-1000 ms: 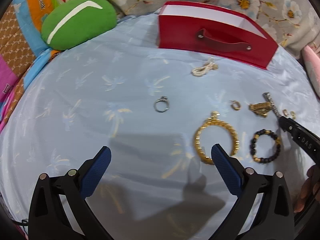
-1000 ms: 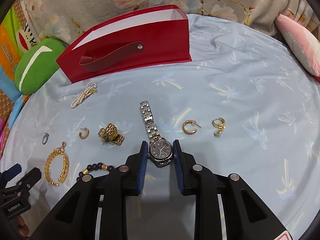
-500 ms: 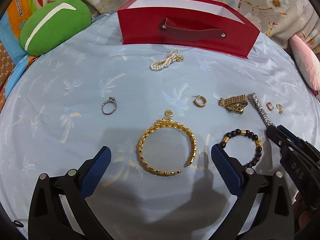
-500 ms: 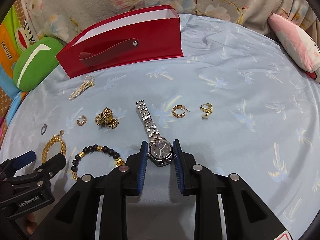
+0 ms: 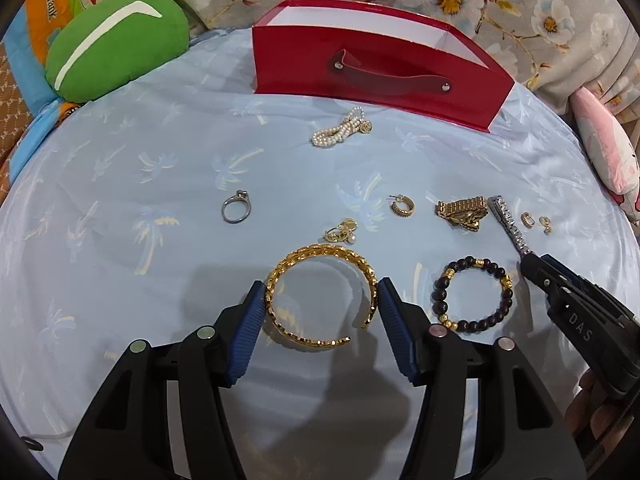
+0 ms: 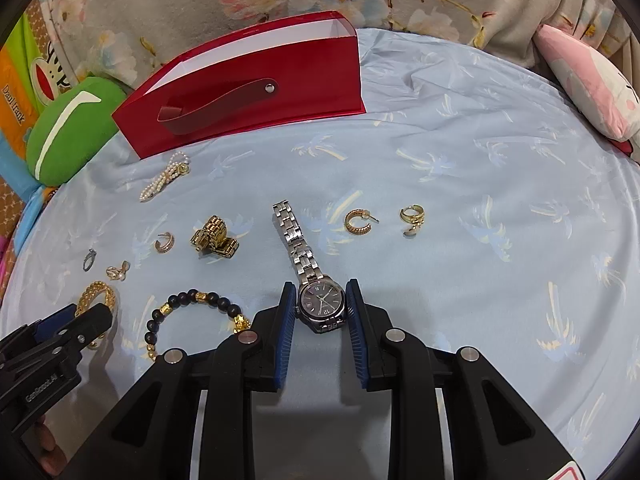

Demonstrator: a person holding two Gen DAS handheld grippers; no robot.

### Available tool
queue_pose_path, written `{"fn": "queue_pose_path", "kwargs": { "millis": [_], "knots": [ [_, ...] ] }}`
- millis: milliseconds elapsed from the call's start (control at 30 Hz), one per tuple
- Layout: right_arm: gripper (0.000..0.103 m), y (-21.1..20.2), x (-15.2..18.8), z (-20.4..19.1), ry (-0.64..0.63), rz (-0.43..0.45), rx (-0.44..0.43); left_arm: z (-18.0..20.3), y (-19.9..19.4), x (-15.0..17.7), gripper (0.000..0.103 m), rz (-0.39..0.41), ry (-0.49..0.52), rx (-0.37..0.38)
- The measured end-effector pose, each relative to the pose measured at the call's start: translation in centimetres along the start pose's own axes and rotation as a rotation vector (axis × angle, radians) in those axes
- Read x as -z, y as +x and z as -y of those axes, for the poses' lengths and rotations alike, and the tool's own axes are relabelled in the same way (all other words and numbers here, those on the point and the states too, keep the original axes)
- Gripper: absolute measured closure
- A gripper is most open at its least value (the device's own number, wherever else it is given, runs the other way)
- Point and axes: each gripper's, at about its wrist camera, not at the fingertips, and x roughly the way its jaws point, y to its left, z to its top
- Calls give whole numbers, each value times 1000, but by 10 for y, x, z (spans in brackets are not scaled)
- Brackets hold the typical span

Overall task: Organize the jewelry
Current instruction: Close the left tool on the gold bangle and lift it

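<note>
Left tool (image 5: pixel 322 300): my jaws have just been closing around the gold bangle (image 5: pixel 322 302); the blue pads stand right at its two outer sides, and I cannot tell whether they press on it yet.
Right tool (image 6: pixel 321 310): closed narrow on the case of the silver watch (image 6: pixel 320 304), whose strap trails away over the blue bedsheet (image 6: pixel 480 240).
Where things lie: bangle and watch both rest on the sheet; the red bag (image 5: pixel 376 68) stands well apart at the far edge.
Risk, bangle: it is an open hoop, so I judge a hard squeeze could spring it, twist it out sideways, or drag the small gold charm (image 5: pixel 342 232) lying just beyond it.
Risk, sheet: the fabric is soft and slack; low pads could pinch cloth with the metal and pull the nearby black bead bracelet (image 5: pixel 474 296) out of place.
Risk, watch: the grip is on a smooth round case only, so I expect the hanging strap could swing and tip it loose on the lift.
Risk, tools: the two stand close; lifting together might knock them.
</note>
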Motion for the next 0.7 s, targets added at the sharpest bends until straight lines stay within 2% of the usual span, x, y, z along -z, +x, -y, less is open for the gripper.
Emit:
{"fn": "queue_pose_path", "kwargs": {
  "millis": [367,700],
  "knots": [
    [79,-38,5,-1,32,56,-36,-9,-37,3,48,55,13,16],
    [80,-95,-10,-9,17,161,-70,-17,-74,-13,48,150,32,0]
  ]
}}
